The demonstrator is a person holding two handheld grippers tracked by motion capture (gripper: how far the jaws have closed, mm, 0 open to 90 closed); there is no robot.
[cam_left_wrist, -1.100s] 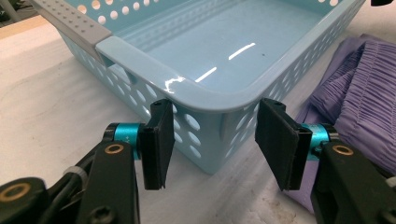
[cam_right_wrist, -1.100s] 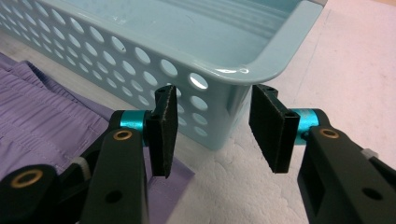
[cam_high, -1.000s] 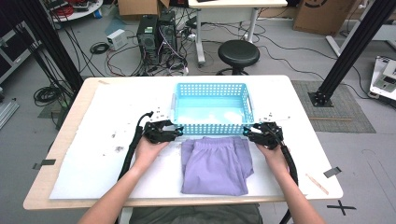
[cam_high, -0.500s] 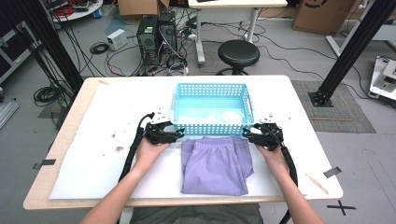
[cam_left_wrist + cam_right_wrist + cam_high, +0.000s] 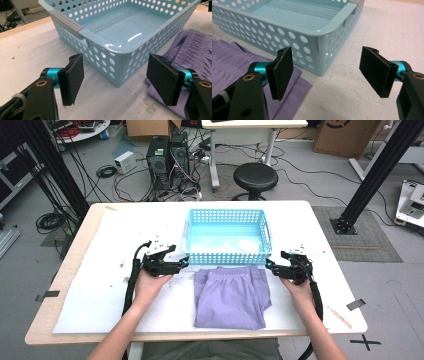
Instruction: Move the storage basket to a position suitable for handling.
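Observation:
A folded lilac garment [image 5: 231, 295] lies flat on the white table sheet, its elastic waistband toward the empty light-blue perforated basket [image 5: 227, 212] just behind it. My left gripper [image 5: 184, 264] sits at the basket's near left corner, beside the garment's top left corner. Its jaws have just been opening and stand wide, with nothing between them. In the left gripper view [image 5: 117, 77], the basket [image 5: 107, 46] is ahead and the garment [image 5: 195, 50] to the right. My right gripper [image 5: 268, 266], also just opening, stands open and empty by the basket's near right corner [image 5: 329, 72], with the garment [image 5: 229, 60] at left.
The white foam sheet [image 5: 100, 295] covers most of the wooden table. Behind the table stand a black stool [image 5: 256, 176] and computer cases [image 5: 167, 155] among cables. Black frame posts rise at both sides. Tape strips [image 5: 355, 304] mark the table's edges.
Both grippers' jaws have opened wider. The left gripper has drawn a little left, away from the garment's corner. The garment lies still.

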